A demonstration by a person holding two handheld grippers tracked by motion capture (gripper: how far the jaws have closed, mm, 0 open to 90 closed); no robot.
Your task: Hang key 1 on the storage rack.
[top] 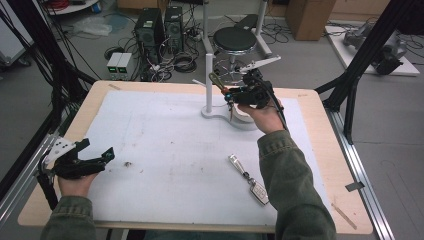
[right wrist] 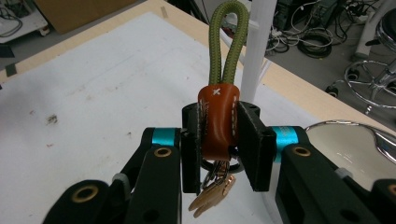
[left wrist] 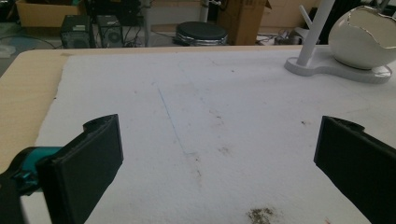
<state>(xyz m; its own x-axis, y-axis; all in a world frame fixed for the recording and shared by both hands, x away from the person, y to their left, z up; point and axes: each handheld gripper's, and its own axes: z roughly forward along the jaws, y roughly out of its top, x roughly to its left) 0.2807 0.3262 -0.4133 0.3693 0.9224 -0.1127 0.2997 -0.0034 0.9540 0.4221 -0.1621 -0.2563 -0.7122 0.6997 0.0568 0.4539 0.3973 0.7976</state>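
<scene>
Right gripper (right wrist: 218, 144) clamps the keychain (right wrist: 217, 122) near the stand (top: 208, 85), not yet hung; left gripper (left wrist: 215, 158) waits wide.

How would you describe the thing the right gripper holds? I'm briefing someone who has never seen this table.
At the far side of the white mat, beside the white stand and bowl, the right gripper is shut on a keychain. It has an olive cord loop, a brown leather tab with white stitching, and keys hanging below, unlike the silver car key fob lying flat near the table's front.
</scene>
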